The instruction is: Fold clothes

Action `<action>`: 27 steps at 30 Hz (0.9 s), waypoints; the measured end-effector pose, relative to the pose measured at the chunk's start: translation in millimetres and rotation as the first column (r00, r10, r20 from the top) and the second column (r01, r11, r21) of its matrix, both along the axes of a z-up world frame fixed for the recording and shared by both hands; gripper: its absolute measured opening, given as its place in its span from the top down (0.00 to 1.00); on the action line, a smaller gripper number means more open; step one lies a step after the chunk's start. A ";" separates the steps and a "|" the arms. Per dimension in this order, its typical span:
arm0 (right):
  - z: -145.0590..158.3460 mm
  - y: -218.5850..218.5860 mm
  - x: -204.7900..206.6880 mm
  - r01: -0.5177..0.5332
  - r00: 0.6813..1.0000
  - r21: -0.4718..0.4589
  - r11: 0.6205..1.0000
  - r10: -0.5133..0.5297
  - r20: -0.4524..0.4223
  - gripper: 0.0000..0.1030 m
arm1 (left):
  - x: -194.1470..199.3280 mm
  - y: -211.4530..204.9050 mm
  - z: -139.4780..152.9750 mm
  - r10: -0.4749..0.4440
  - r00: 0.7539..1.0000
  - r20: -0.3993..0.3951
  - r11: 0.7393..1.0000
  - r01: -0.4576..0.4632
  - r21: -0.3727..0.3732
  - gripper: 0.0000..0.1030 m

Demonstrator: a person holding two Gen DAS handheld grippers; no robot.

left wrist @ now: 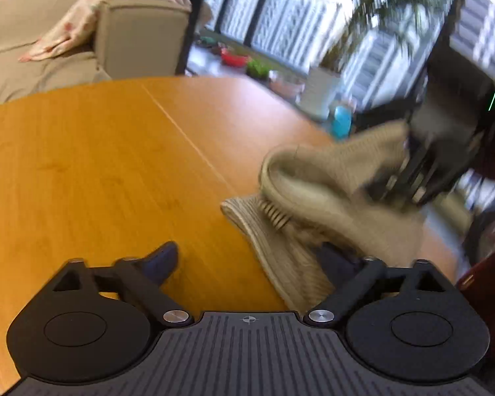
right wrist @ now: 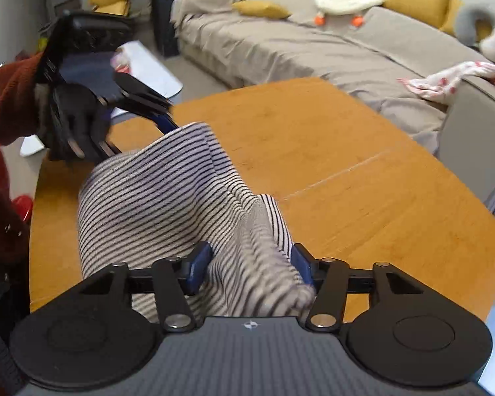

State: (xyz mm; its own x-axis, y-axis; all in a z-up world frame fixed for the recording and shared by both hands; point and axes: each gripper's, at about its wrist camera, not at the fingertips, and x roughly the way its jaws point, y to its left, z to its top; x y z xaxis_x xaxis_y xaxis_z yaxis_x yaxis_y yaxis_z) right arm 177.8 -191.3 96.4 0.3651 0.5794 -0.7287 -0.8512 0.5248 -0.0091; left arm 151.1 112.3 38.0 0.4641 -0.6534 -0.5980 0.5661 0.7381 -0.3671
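Garment (right wrist: 155,194), striped, hangs over the table (right wrist: 363,178) between both grippers. Right gripper (right wrist: 250,264) is clenched on a bunch of cloth at 6 o'clock. Left gripper (left wrist: 247,260) stands spread, cloth draped over its 3 o'clock finger only, so that end could slip free. Motion blur hides the far grip; the lower hem is cut off.
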 end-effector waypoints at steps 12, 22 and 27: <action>3.3 -54.3 -11.6 0.320 0.939 0.210 0.924 -0.339 0.058 0.11 | -4.5 -54.0 33.4 -0.120 0.985 0.123 0.992 0.123 -0.020 0.00; -1.8 -70.8 -16.9 0.393 0.909 0.405 0.825 -0.415 -0.036 0.79 | 11.5 -65.2 18.1 -0.075 0.997 -0.027 0.986 0.070 -0.154 0.43; -7.6 -76.3 -9.0 0.472 0.857 0.346 0.811 -0.514 0.036 0.79 | 35.9 -70.4 24.2 -0.007 0.998 0.061 0.989 0.016 -0.146 0.45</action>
State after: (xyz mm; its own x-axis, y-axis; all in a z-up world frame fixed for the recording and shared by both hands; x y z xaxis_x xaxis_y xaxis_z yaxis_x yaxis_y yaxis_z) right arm 168.8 -267.6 88.8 0.7371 0.4861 -0.4695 -0.4802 0.8655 0.1422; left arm 187.0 41.9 62.2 0.4887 -0.7371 -0.4668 0.5983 0.6726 -0.4356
